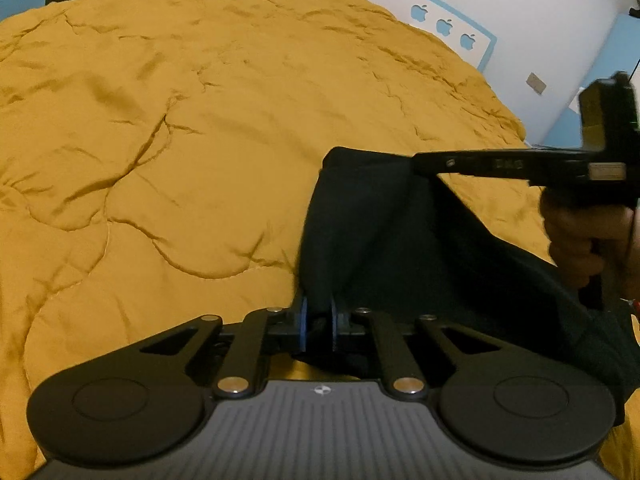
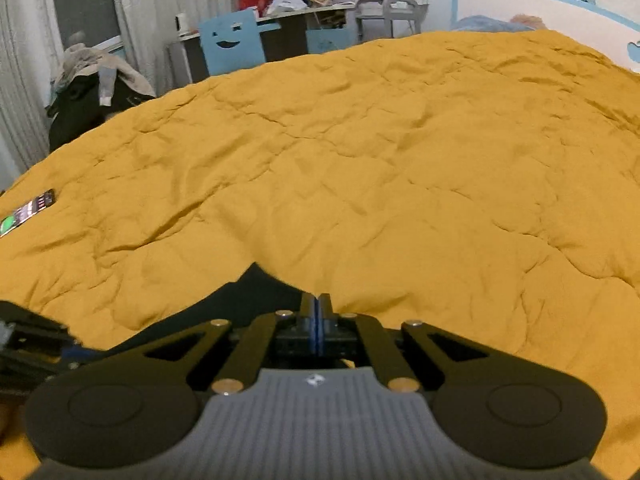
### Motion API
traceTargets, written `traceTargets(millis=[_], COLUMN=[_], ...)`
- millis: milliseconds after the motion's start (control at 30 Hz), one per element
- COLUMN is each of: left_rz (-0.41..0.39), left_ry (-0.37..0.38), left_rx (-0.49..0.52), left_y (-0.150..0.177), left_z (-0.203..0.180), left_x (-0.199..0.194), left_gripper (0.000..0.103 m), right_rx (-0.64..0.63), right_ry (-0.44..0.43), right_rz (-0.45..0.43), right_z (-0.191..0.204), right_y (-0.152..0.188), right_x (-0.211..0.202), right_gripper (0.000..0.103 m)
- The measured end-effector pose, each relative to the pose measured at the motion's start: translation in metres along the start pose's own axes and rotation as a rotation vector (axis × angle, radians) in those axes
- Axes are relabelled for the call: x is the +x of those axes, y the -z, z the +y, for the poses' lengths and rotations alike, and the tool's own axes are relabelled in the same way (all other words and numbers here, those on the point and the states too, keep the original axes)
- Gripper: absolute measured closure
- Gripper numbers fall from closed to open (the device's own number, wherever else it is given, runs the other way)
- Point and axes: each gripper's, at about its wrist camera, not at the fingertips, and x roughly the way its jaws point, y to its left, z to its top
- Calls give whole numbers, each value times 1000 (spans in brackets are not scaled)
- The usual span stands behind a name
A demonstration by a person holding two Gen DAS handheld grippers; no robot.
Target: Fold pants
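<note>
Two claws are at work on one pair of black pants (image 1: 384, 232), which lie on the near right part of my bed's mustard quilt (image 1: 160, 140). My left claw (image 1: 319, 322) has its blue pads nearly together with a fold of the dark cloth pinched between them; the fabric rises from those pads and stretches up and to the right. Over there my right claw (image 1: 420, 162) comes in level from the right side, its tip closed on the upper edge of the pants, with my hand (image 1: 580, 240) wrapped around its handle below.

From the right claw's own camera, its (image 2: 319, 312) pads are pressed flat against each other. Dark cloth (image 2: 248, 292) shows just to the left of them, but I cannot tell from that view how much sits in the grip. The left claw's body shows at the near left edge there.

Farther off, a lit phone (image 2: 26, 212) lies on the quilt's left edge. Beyond the bed stand a blue chair with a smiling face (image 2: 234, 42), a cluttered desk (image 2: 304, 12), and a heap of clothes (image 2: 92, 88) by the curtains.
</note>
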Motion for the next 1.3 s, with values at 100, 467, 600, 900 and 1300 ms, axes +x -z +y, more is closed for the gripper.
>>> traceTargets(millis=[100, 467, 600, 900, 1300], left_rz=[18, -14, -75, -79, 123], left_ry=[1, -11, -23, 145, 141], left_rx=[-11, -1, -4, 122, 272], left_y=[0, 0, -10, -13, 10], left_z=[2, 11, 8, -75, -121], left_x=[0, -30, -43, -21, 65], left_gripper=[92, 86, 86, 86, 86], right_rx=[-18, 96, 127, 140, 3], right_ry=[38, 133, 152, 104, 12], right_rz=[55, -18, -28, -8, 101], right_z=[6, -20, -27, -53, -36], right_y=[5, 18, 46, 85, 67], right_x=[18, -55, -107, -108, -51], right_gripper=[103, 101, 93, 84, 103])
